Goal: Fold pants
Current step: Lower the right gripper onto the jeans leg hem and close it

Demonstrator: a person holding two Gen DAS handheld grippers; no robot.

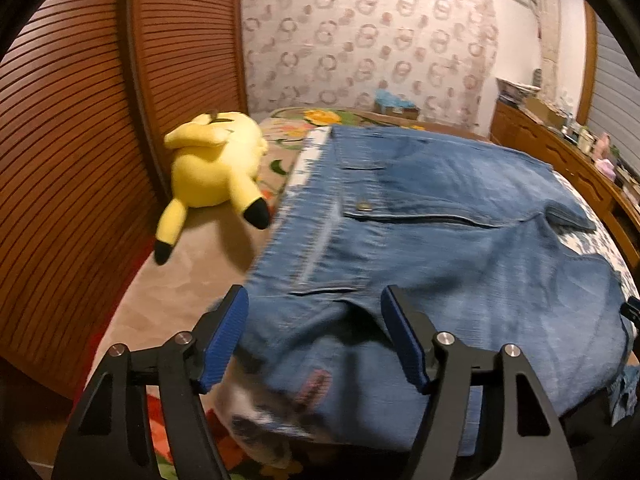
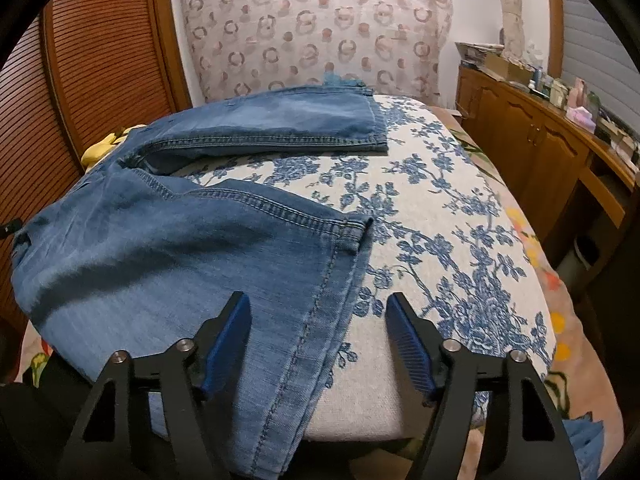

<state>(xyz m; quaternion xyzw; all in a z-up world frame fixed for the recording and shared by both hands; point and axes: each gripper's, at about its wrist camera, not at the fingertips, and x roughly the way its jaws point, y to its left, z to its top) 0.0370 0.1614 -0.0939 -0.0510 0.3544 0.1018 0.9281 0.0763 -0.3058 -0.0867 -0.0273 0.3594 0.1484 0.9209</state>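
Bed point(image 2: 460, 240) with floral cover, jeans point(image 2: 160, 248), yellow plush toy point(image 1: 212, 168)

Quick count: one pair of blue jeans point(image 2: 168, 256) with two legs spread apart, one yellow plush toy point(image 1: 212, 176), one white cloth with blue flowers point(image 2: 440, 248) under the denim. Two grippers, the left gripper point(image 1: 314, 300) and right gripper point(image 2: 318, 306), each with two blue pads. One long wooden sideboard point(image 2: 532, 128).

Jeans on the bed before me.
The jeans point(image 2: 168, 248) lie on a bedspread point(image 2: 440, 240); a plush toy point(image 1: 216, 172) lies left, a sideboard point(image 2: 532, 132) right.
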